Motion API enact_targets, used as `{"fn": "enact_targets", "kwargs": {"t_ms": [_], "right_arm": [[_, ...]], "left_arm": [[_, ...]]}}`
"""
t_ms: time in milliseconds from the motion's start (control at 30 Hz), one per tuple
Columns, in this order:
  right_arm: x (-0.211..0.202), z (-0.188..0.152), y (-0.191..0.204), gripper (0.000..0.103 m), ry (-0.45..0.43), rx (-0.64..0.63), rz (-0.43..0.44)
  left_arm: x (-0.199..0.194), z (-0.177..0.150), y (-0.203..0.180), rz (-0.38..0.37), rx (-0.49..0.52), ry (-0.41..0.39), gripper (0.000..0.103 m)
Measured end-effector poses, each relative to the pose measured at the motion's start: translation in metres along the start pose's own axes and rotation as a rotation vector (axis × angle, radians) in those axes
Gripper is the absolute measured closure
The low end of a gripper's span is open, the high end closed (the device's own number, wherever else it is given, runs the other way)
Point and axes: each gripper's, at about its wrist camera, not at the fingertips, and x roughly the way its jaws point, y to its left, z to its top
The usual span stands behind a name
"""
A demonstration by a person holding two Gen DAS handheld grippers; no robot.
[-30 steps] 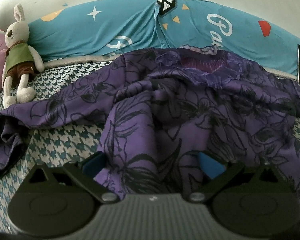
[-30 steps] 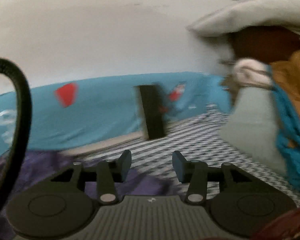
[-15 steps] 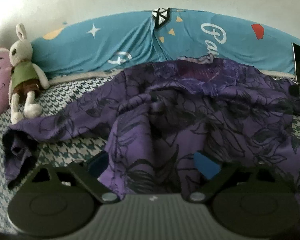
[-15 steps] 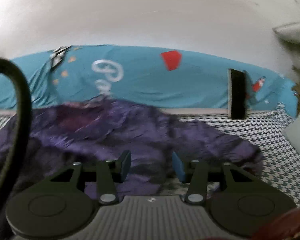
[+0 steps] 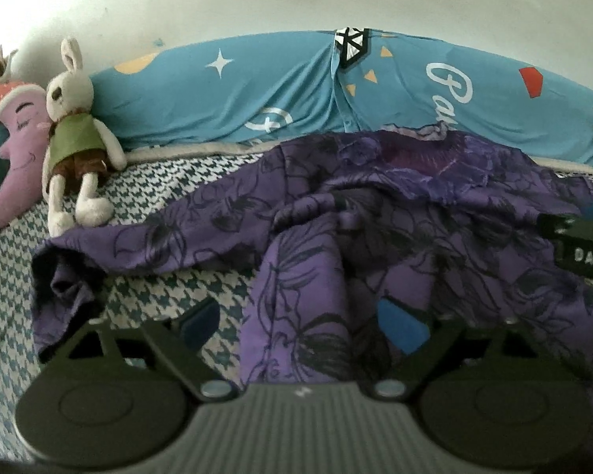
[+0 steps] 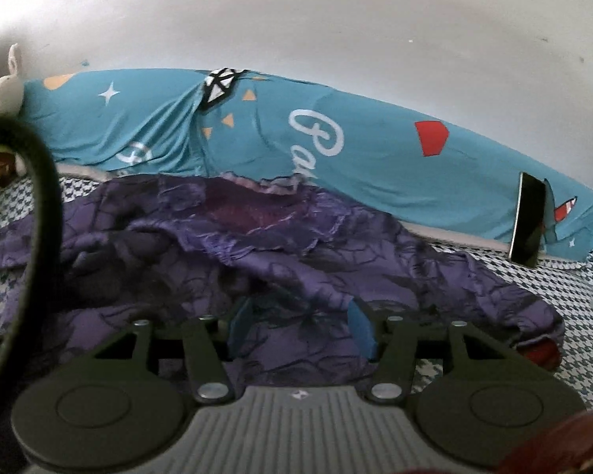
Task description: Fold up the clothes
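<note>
My left tongs (image 5: 302,318) sit low over the bed with their blue-padded fingers (image 5: 401,326) spread wide apart, gripping nothing. My right tongs (image 6: 301,326) are also low and level, their jaws parted to a moderate gap, narrower than the left pair's, with blue pads (image 6: 360,330) facing each other. From the left wrist camera I can see part of the right tool's dark body at the right edge.

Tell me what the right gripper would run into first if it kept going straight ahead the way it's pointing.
Most likely the purple floral garment: the open right gripper points straight across its crumpled folds. Beyond lies the blue pillow at the wall, though depth is hard to judge.
</note>
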Motion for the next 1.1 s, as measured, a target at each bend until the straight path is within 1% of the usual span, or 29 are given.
{"fn": "enact_targets", "kwargs": {"t_ms": [100, 233, 300, 400, 567, 667, 1100], "right_arm": [[-0.001, -0.001, 0.004, 0.049, 0.011, -0.004, 0.015], [-0.003, -0.002, 0.004, 0.047, 0.033, 0.005, 0.037], [-0.003, -0.003, 0.002, 0.047, 0.047, 0.02, 0.051], [-0.004, -0.004, -0.002, 0.045, 0.061, 0.042, 0.056], [-0.004, -0.007, -0.008, 0.043, 0.082, 0.064, 0.04], [-0.003, -0.007, -0.011, 0.043, 0.089, 0.066, 0.029], [-0.002, -0.012, -0.034, 0.041, 0.111, 0.092, -0.055]], "left_arm": [[-0.003, 0.0, 0.0, -0.028, -0.003, 0.011, 0.006], [-0.007, 0.0, -0.004, -0.045, 0.011, 0.015, 0.001], [-0.009, 0.001, -0.007, -0.052, 0.014, 0.013, 0.0], [-0.011, 0.0, -0.012, -0.042, 0.033, 0.01, 0.0], [-0.013, -0.002, -0.023, 0.022, 0.085, -0.012, 0.0], [-0.015, -0.004, -0.03, 0.048, 0.117, -0.028, 0.0], [-0.018, -0.007, -0.065, 0.037, 0.185, -0.027, 0.0]]}}
